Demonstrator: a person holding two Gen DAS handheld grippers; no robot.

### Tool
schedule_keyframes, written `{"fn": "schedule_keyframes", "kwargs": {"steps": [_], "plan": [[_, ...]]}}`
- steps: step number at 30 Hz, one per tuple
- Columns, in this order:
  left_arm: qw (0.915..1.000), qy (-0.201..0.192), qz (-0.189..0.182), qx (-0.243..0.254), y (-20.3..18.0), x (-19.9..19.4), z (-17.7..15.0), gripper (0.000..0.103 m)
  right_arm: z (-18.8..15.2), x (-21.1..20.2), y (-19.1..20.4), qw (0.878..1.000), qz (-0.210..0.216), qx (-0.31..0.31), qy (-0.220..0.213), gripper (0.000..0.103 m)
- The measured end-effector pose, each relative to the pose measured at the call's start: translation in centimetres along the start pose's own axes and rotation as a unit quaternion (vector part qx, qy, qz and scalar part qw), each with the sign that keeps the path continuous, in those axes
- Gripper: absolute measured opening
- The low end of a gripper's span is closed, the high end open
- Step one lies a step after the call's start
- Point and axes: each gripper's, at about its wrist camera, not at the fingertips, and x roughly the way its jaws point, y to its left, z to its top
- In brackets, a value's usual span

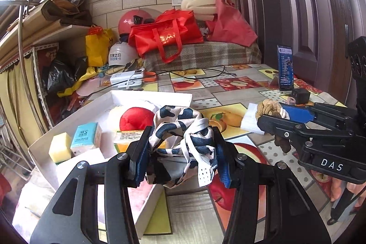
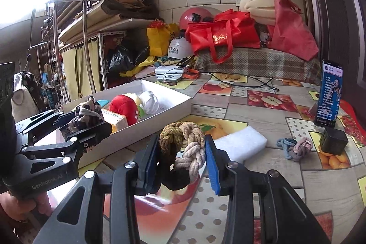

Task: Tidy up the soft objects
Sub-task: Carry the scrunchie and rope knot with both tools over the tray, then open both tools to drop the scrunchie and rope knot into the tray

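Left gripper [image 1: 181,150]: its fingers are closed on a navy-and-white patterned scarf [image 1: 183,129], bunched into a loose wad that hangs above the near corner of the white box [image 1: 151,95].
Right gripper [image 2: 181,160]: its fingers pinch a braided tan-and-cream hair band [image 2: 183,141], held up off the table [image 2: 263,166] just right of the box.
Box contents: a red plush toy [image 1: 135,118], a yellow sponge [image 1: 60,147], a blue tissue pack [image 1: 87,137] and an orange-and-white pack already lie inside, so the free floor is toward the near end.
Still on the table: a white foam block [image 2: 240,143] and a blue-and-pink braided band [image 2: 295,149], well apart from the box.
Step in hand: judging by the pose, the scarf goes in first, with the hair band next.
How to do it well: the left gripper should carry the scarf fully over the box wall and lower it close to the floor before the fingers part, since trailing ends could drape over the rim.
Handling: the scarf is limp and may cling to the blue pads, so a slow opening and a straight lift would help.
Risk: the two grippers are close together; the right one should wait clear of the box until the left withdraws.
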Motion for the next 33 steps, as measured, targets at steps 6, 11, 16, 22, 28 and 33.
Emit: {"fn": "schedule_keyframes", "kwargs": {"steps": [6,11,16,22,28,33], "plan": [[0.9998,0.001,0.018,-0.013,2.1,0.2,-0.2,0.05,0.4,1.4,2.6,1.0,0.016,-0.013,-0.002,0.038],[0.9993,0.002,0.032,-0.018,3.7,0.4,-0.1,0.05,0.8,2.6,4.2,0.999,0.025,-0.019,-0.003,0.038],[0.9978,0.006,0.05,-0.043,6.4,1.0,-0.1,0.05,1.4,3.9,6.0,0.999,0.022,-0.037,-0.013,0.038],[0.992,0.009,0.097,-0.081,10.7,2.1,-0.1,0.05,2.3,6.0,7.7,0.998,0.023,-0.057,-0.018,0.038],[0.9829,0.02,0.125,-0.134,14.7,3.5,-0.1,0.05,3.6,8.5,8.2,0.998,0.018,-0.058,-0.026,0.038],[0.9752,0.028,0.135,-0.173,16.6,4.2,-0.3,0.05,5.1,11.9,5.6,1.0,-0.005,-0.008,-0.002,0.038]]}}
